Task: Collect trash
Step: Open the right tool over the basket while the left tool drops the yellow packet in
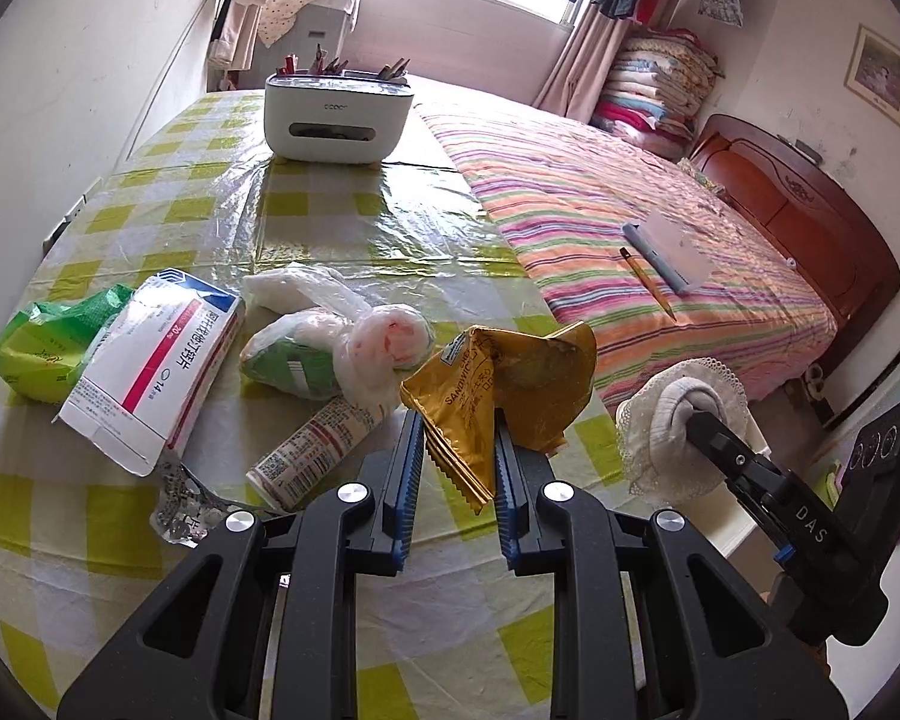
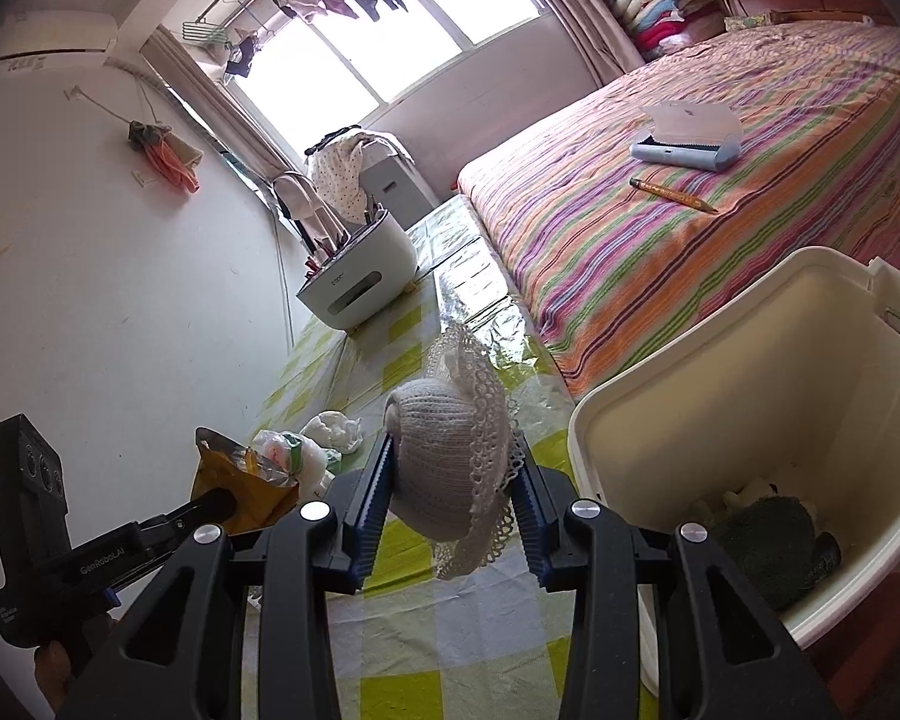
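Both grippers [image 1: 456,450] [image 2: 456,486] tilted down, loaded.

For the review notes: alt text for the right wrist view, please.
The right gripper is shut on a white knitted lace-trimmed cloth above a green-checked tablecloth, beside a cream plastic bin. At lower left, the left gripper grips a crumpled gold foil wrapper.

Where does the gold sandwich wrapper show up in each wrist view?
Left wrist: gold sandwich wrapper at centre, pinched in the left claw.
Right wrist: lower left, at the tip of the left claw.
Shared landmark: the white desk organiser standing on the checked tablecloth.
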Motion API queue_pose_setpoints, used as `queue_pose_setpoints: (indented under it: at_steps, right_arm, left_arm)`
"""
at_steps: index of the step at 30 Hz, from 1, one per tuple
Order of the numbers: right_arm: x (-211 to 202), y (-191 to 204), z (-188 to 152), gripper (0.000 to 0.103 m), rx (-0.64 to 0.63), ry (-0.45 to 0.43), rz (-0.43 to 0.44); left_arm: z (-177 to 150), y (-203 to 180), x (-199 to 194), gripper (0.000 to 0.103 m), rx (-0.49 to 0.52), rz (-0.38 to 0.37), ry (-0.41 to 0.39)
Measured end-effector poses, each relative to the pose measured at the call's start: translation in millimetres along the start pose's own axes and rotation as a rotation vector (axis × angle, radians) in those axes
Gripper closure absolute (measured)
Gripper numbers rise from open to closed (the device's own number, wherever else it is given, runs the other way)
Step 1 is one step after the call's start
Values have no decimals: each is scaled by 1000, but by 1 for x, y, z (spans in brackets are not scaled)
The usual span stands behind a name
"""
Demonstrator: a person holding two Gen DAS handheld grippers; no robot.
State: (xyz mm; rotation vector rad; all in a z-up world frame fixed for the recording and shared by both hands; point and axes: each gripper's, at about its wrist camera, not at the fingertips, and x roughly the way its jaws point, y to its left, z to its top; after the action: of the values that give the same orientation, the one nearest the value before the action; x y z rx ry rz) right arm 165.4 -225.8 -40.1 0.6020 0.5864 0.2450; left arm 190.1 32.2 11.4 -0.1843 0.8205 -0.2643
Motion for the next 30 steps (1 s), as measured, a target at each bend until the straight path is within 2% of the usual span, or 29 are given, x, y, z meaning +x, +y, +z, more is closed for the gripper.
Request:
queue_pose_setpoints:
  at_steps: [16,23,25,26,30]
  right_arm:
    - [-37,-37,14,64,34,-139,-237]
    - [-46,-56,16,62,95,-152,-249]
    - [-50,-60,16,55,113,-162,-255]
    - [-53,-62,16,52,122,-173,-250]
    - [-70,-69,17,52,156,-253,-245]
  left_arm:
    - [-3,-71,18,82,89,-92,15]
    - [-3,-91,23,82,108,-121,25]
    - [-2,-95,25,82,113,-128,23]
    - [-3,-97,25,82,118,-130,24]
    - [-2,-103,31,82,118,-147,38]
